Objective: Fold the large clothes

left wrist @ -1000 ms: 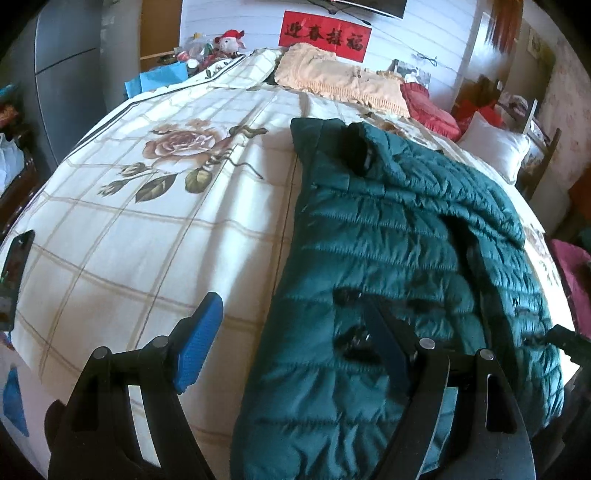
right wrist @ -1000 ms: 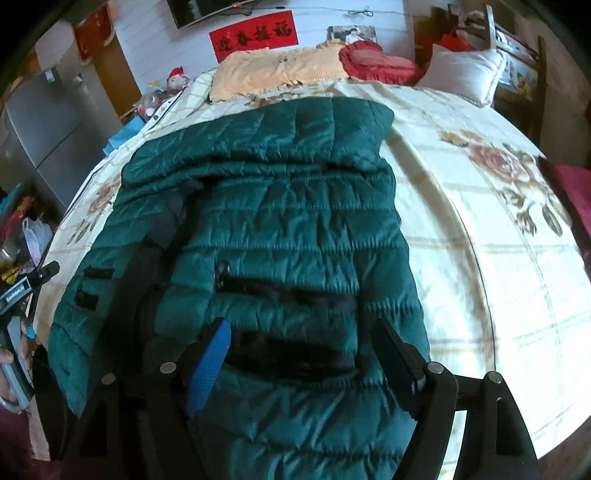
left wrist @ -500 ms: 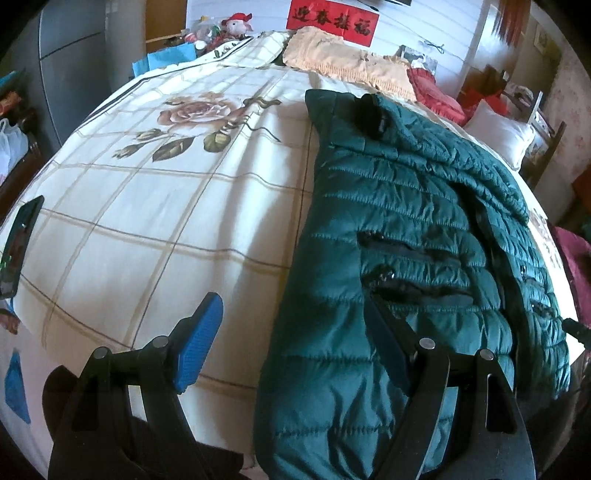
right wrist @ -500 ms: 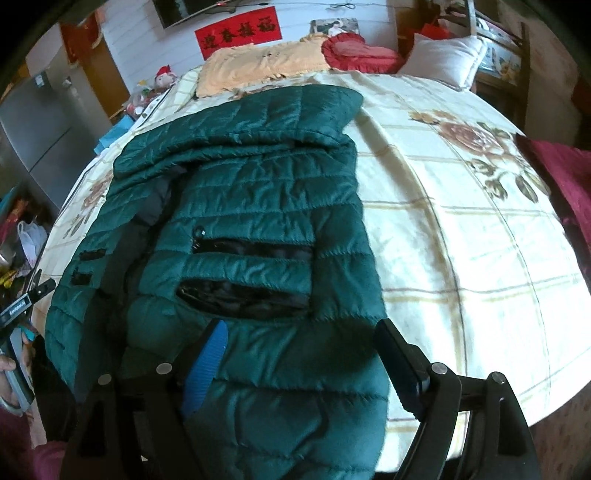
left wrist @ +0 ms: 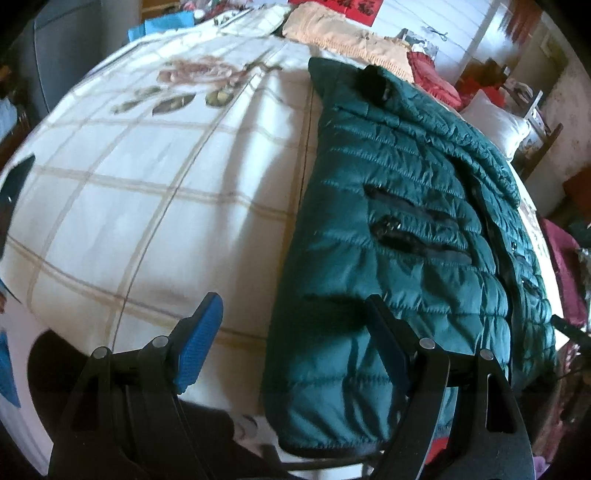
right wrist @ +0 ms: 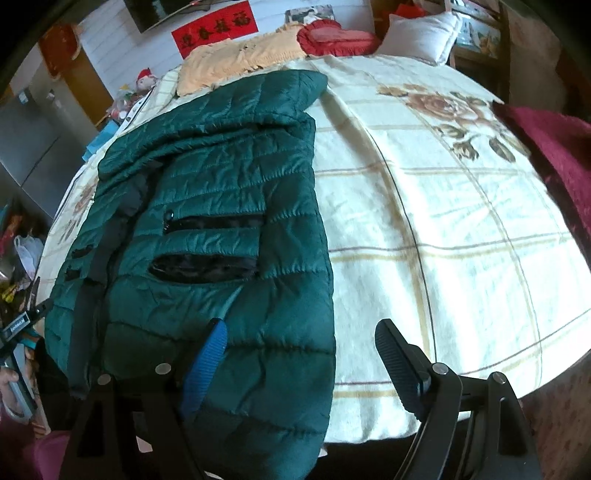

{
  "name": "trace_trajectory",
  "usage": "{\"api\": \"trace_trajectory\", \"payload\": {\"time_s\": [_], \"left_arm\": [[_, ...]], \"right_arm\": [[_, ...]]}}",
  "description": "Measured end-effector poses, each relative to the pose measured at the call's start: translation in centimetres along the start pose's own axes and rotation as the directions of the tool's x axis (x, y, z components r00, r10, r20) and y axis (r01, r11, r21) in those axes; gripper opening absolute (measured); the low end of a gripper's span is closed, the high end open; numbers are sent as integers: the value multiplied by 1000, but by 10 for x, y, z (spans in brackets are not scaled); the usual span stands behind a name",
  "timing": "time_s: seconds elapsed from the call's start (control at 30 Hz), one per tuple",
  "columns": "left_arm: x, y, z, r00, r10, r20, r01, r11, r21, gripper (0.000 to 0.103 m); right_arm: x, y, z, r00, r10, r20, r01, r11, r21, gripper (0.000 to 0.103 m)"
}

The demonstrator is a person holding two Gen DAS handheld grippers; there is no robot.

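Note:
A dark green quilted jacket [left wrist: 406,221] lies lengthwise on the bed, front up, with two open zip pockets showing. Its hem hangs over the near edge. My left gripper [left wrist: 291,332] hovers open above the hem's left corner. Its blue pad is over the blanket and its dark finger over the jacket. In the right wrist view the jacket [right wrist: 221,184] fills the left half. My right gripper [right wrist: 303,350] is open over the hem's right edge, blue pad above the fabric and the other finger above the blanket. Neither gripper holds anything.
The bed carries a cream checked blanket [right wrist: 443,221] with rose prints. An orange cloth [right wrist: 236,59], a red cushion [right wrist: 332,37] and a white pillow [right wrist: 417,33] lie at the far end. A maroon cloth [right wrist: 554,147] lies at the right edge, a dark flat object [left wrist: 14,181] at the left.
Both grippers have drawn back to the jacket's hem at the bed's near edge, the left one outward to the left corner, the right one to the right edge. Both stayed wide open.

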State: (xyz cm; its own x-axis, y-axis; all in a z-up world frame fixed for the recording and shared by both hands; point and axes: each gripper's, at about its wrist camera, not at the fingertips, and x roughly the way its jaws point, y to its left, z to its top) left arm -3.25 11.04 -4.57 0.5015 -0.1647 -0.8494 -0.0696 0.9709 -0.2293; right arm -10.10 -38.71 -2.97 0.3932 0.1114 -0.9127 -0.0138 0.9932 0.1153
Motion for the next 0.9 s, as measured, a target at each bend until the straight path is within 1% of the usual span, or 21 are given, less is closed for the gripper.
{"api": "trace_trajectory", "payload": {"time_s": [0.13,0.2,0.27,0.33,0.47,0.57,0.67,0.77,0.8,0.83,0.9], "left_arm": [[-1,4,-8,1000,-9,-22,9,1000,-4,79],[0,4,-11,999,-25,-36,25,1000,-5,79],[3,4,-14,997,-46,-55,45,999,-12,79],[3,2,-15,997,-57,-50,57,998,-10,79],[4,-4,-16,994,-90,-62,91,996,0,79],[6,-10,-15,992,-105,-73,106,994,21,79],[7,-14,-14,992,-99,-76,102,994,31,79],[7,-13,-15,992,-100,-74,103,994,36,79],[7,-14,-15,993,-97,-73,100,994,40,79],[7,-15,-15,993,-94,-73,97,994,43,79],[7,-16,-16,994,-83,-72,87,995,54,79]], "right_arm": [[3,-3,-3,1000,16,-27,-16,1000,1,80],[5,-4,-6,999,28,-42,-28,1000,0,80],[7,-6,-8,997,57,-55,-56,998,13,80],[9,-8,-10,993,95,-67,-92,995,34,80],[12,-11,-14,983,162,-89,-155,985,72,80],[14,-11,-15,979,186,-89,-178,980,84,82],[14,-7,-16,974,204,-99,-198,978,68,82],[17,3,-19,952,277,-133,-272,961,56,82],[16,7,-21,951,275,-139,-273,961,35,82],[16,11,-22,955,259,-141,-261,965,5,83],[16,14,-23,958,252,-139,-257,966,-20,84]]}}
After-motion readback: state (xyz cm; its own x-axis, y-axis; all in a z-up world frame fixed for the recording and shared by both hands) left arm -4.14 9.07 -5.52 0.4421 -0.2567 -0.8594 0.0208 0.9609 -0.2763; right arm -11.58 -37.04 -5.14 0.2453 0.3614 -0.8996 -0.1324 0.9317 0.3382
